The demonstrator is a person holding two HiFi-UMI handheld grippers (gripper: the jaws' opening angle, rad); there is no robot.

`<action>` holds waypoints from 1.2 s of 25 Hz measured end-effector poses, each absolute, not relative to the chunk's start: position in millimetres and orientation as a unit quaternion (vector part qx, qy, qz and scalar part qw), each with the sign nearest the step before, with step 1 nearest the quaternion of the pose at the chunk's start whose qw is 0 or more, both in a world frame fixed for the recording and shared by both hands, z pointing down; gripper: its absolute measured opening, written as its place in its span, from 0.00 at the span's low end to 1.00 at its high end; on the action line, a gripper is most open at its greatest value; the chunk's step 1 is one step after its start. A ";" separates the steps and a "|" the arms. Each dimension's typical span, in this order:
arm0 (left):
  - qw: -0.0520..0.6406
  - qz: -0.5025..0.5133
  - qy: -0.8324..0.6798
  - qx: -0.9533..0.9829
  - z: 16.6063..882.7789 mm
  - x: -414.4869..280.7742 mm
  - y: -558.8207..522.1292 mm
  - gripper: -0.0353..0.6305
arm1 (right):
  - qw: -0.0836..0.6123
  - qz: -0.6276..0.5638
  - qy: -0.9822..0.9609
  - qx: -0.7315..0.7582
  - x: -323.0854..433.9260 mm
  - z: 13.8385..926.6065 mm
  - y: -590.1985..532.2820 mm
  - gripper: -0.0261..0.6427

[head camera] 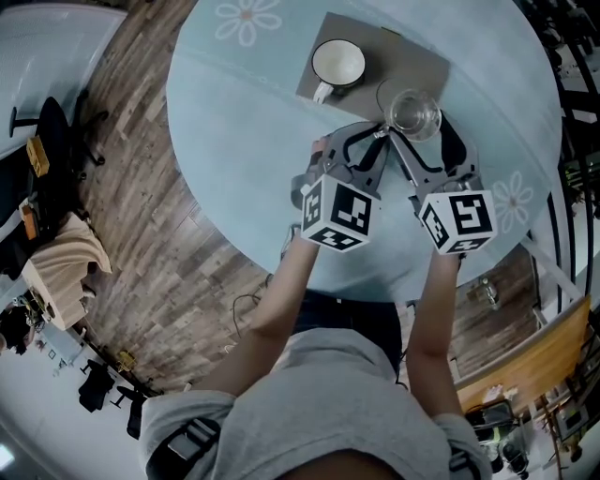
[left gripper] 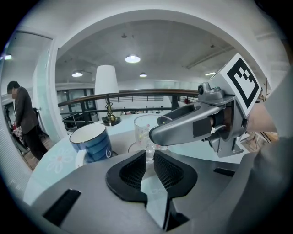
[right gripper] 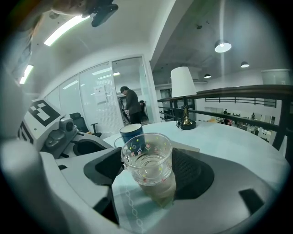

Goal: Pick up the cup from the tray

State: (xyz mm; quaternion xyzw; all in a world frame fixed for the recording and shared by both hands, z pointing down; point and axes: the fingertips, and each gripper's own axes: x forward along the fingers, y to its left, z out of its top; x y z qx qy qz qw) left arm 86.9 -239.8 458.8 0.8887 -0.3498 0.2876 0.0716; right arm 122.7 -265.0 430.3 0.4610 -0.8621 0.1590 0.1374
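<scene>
2 grippers are sharing 1 glass cup (head camera: 414, 112) over the tray (head camera: 420, 60).
The left gripper (left gripper: 149, 158) is pinching its thin handle and the right gripper (right gripper: 149, 171) is clamping its body, over the tray's near edge; beyond, 1 blue mug (head camera: 337, 64) is sitting on the tray.

A round, pale blue table (head camera: 234, 141) stands on a floor of wooden planks (head camera: 159, 253), its top printed with white flowers (head camera: 248, 21) near the rim. A flat grey-brown tray (head camera: 417, 58) lies on it towards the far side. A lamp (right gripper: 182, 84) with a white shade stands at the far edge.
</scene>
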 end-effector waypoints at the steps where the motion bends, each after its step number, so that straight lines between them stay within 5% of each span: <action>1: 0.071 0.288 -0.349 0.889 457.0 89.8 -234.9 0.14 | 0.137 0.160 -0.862 0.462 125.7 428.5 -260.1 0.51; 30: 0.083 0.334 -0.326 0.880 517.6 84.2 -140.4 0.15 | 0.170 0.192 -0.851 0.459 118.1 490.8 -167.8 0.51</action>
